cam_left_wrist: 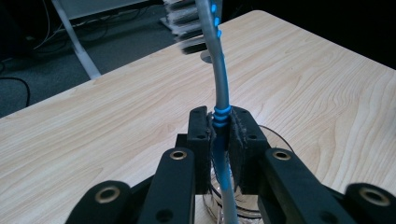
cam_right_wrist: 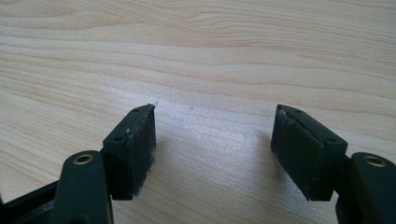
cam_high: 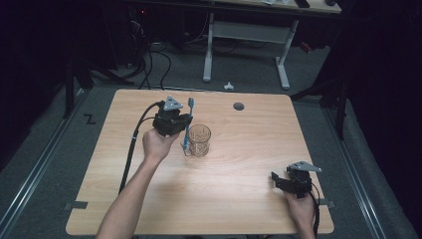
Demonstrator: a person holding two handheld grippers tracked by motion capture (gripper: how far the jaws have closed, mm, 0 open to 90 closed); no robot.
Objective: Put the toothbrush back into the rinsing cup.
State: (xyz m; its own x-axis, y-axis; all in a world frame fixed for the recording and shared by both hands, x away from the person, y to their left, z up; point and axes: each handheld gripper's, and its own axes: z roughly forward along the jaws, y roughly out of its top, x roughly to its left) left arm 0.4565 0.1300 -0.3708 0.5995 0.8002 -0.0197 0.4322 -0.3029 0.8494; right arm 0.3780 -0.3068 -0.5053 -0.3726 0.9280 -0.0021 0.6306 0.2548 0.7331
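Your right hand-held gripper [cam_high: 284,180] rested near the table's [cam_high: 239,199] front right corner, its jaws spread wide over bare wood with nothing between them. Your left hand-held gripper [cam_left_wrist: 220,135] was clamped on the blue toothbrush [cam_left_wrist: 219,70], held upright with its lower end inside the clear glass [cam_high: 199,140] near the table's middle. Open wood lay all around the glass. A round hole [cam_high: 239,106] sat near the far edge; beyond stood another desk's white legs [cam_high: 283,59] and floor cables [cam_high: 154,64] in a dark room.
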